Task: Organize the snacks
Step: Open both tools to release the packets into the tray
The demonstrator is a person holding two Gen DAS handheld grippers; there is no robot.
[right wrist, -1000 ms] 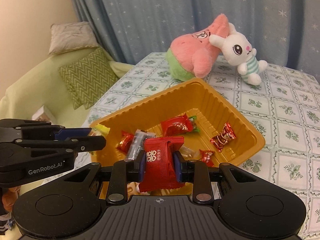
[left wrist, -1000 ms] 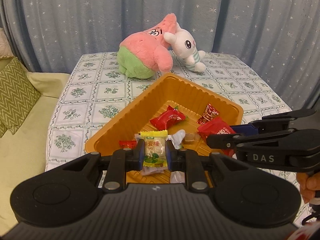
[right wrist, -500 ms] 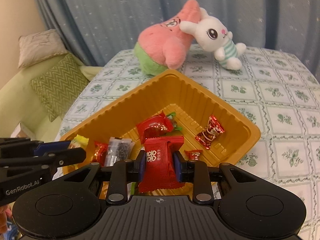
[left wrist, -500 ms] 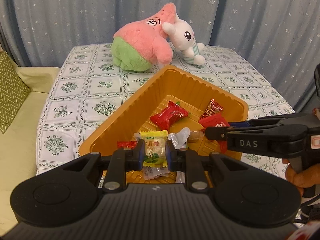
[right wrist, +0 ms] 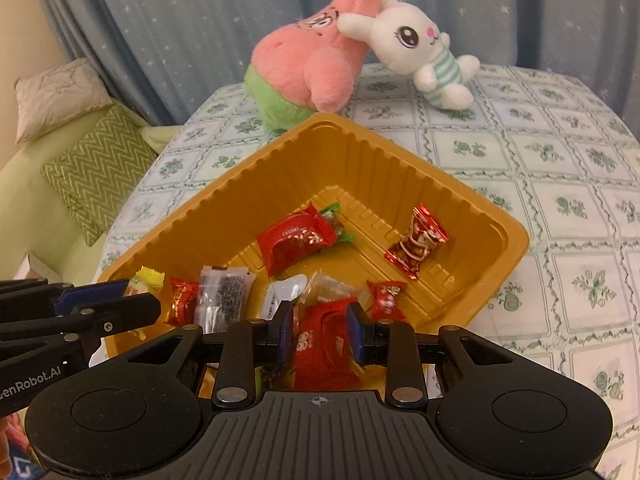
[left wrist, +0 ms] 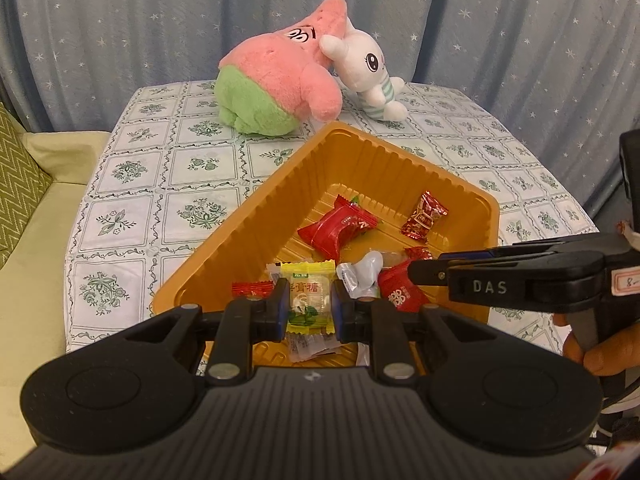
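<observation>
- The left gripper (left wrist: 309, 307) pinches a yellow candy (left wrist: 307, 298) between its two blue pads, over the near corner of the orange tray (left wrist: 256, 216).
- The right gripper (right wrist: 320, 333) is pressed on a red snack packet (right wrist: 323, 354), also at the near edge of the tray.
- Inside the tray lie more snacks: a clear packet with dark filling (right wrist: 224, 292), a big red wrapped candy (right wrist: 294, 240) in the middle, and a small red-gold candy (right wrist: 416, 240) toward the right wall.
- The tray stands on a table with a floral tablecloth (right wrist: 560, 152).
- Behind the tray, a pink star plush (right wrist: 312, 52) and a white rabbit plush (right wrist: 420, 40) lean together.
- A starred blue curtain (left wrist: 120, 20) hangs at the back.
</observation>
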